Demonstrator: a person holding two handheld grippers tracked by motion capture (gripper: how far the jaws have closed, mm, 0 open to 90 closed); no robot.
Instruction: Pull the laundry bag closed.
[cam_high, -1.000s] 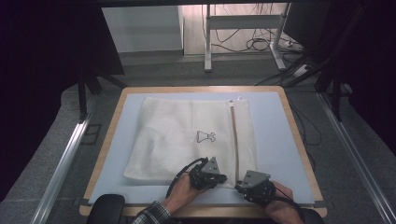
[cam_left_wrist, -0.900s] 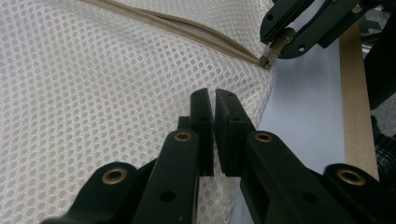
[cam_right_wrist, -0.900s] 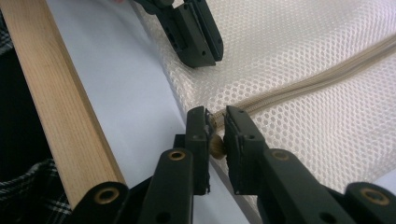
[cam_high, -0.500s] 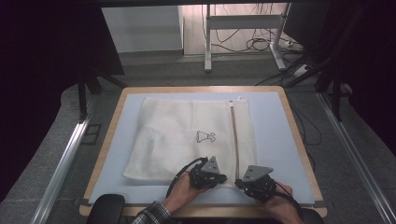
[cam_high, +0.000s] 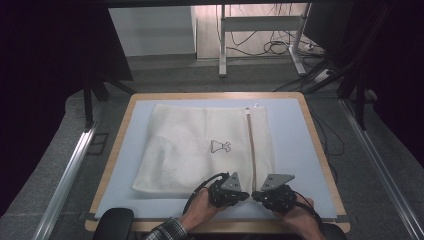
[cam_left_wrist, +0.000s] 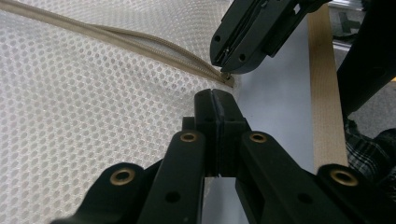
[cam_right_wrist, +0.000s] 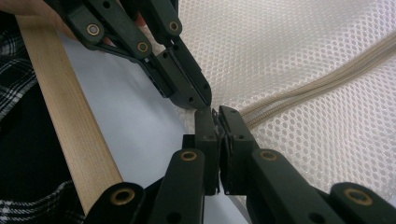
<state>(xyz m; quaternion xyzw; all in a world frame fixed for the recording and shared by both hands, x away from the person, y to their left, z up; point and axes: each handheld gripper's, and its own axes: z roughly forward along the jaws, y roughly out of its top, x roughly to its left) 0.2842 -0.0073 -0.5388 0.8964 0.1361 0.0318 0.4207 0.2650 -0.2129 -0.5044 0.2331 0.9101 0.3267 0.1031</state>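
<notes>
Pulling now risks slipping: your right gripper (cam_right_wrist: 215, 113) is pinched on the tiny zipper pull (cam_left_wrist: 228, 78) at the white mesh laundry bag's (cam_high: 200, 145) near corner, left gripper (cam_left_wrist: 214, 98) clamped on mesh beside it.

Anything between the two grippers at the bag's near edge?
Just the near end of the zipper on the mesh laundry bag; in the left gripper view it sits between left gripper and right gripper.
</notes>
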